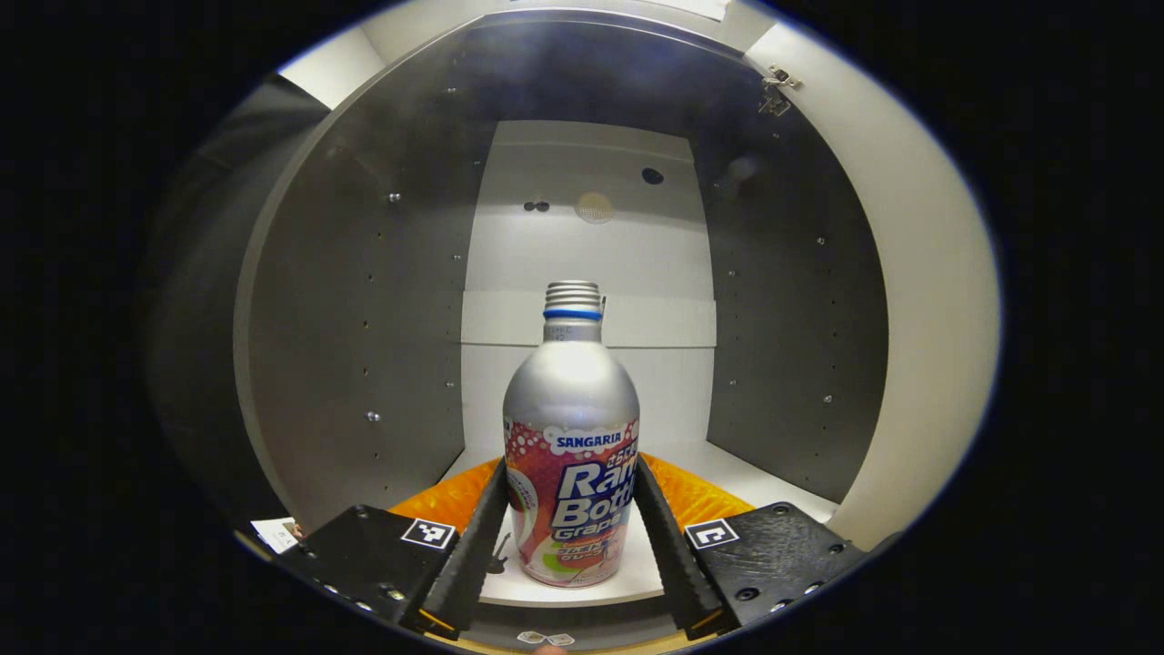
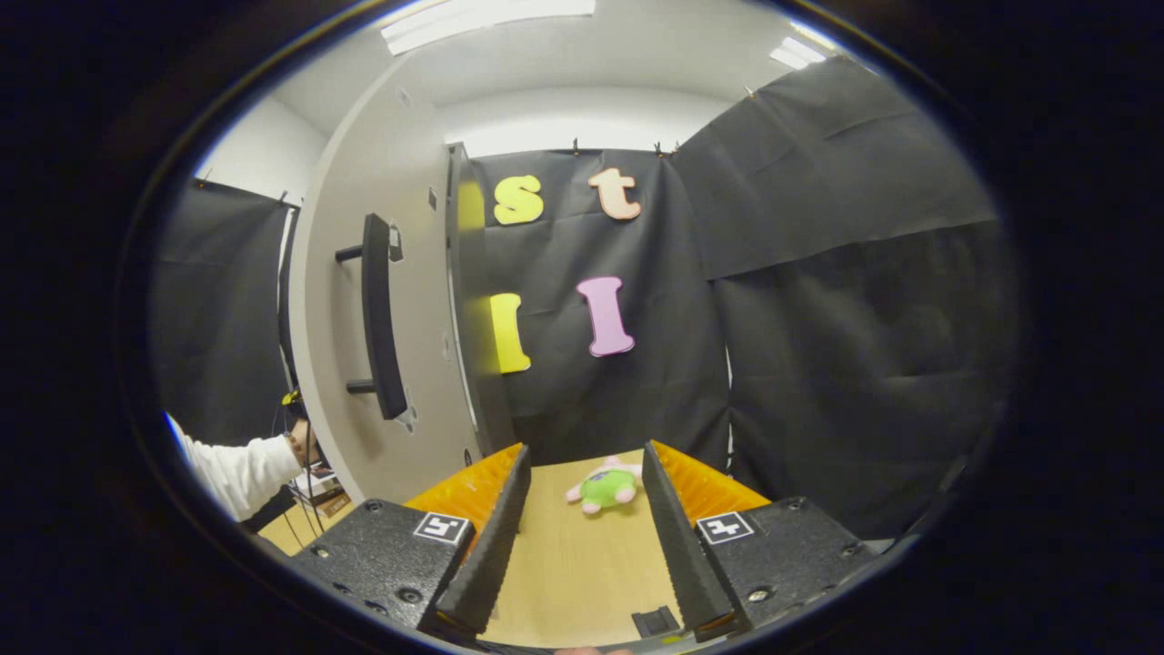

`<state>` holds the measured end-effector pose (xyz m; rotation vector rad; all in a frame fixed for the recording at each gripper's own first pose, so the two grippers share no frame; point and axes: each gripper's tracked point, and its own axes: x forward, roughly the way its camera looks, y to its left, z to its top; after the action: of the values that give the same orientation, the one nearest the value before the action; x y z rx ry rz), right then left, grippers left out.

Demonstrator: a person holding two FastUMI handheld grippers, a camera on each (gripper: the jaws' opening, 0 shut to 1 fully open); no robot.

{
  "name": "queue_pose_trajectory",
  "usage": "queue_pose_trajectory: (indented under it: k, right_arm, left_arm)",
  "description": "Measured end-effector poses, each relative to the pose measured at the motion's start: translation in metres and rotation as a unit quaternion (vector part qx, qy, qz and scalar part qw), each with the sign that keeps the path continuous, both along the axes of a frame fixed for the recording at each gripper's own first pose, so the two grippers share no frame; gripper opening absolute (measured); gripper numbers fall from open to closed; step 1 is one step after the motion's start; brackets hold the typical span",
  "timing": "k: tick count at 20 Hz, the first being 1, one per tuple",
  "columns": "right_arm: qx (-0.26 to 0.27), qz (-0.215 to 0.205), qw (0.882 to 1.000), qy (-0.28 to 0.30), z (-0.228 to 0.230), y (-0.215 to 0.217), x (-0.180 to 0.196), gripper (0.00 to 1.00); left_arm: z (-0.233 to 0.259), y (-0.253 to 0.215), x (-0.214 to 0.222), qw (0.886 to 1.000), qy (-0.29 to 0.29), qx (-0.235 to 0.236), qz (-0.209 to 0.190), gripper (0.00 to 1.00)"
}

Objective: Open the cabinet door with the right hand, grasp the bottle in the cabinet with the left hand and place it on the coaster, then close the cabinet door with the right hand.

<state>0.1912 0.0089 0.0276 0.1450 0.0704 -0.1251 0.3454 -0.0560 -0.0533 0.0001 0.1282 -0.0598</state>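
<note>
Left gripper (image 1: 571,537) reaches level into the open cabinet (image 1: 364,318), its two black fingers spread either side of the bottle (image 1: 571,455); they flank the lower label closely, though whether both pads press the metal cannot be told from here. Upright on the white cabinet floor (image 1: 727,473) near its front edge, the silver bottle stands uncapped, with grey side walls left and right and a pale back panel behind it.

Right gripper (image 2: 582,537) hangs over the light wooden desk (image 2: 564,564), fingers wide apart and holding nothing. Beyond it, toward the desk's far edge, lies a small green and pink plush toy (image 2: 605,487). Swung open at the left of the right gripper view is the pale cabinet door (image 2: 409,364) with its dark bar handle (image 2: 380,318), black cloth walls behind. A white sleeve (image 2: 232,468) extends past the door at the lower left.
</note>
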Motion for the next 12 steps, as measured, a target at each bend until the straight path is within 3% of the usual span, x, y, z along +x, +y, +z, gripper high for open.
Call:
queue_pose_trajectory:
  k: [7, 12]
  right_arm:
    - [0.003, 0.025, 1.0, -0.011, 0.007, 0.014, 0.008, 0.77]
    - [-0.001, 0.045, 0.999, -0.025, 0.018, 0.03, 0.007, 0.77]
  left_arm:
    - [0.044, 0.001, -0.044, 0.999, -0.039, -0.017, -0.019, 0.76]
    - [0.045, 0.017, -0.095, 0.999, -0.043, -0.014, -0.019, 0.76]
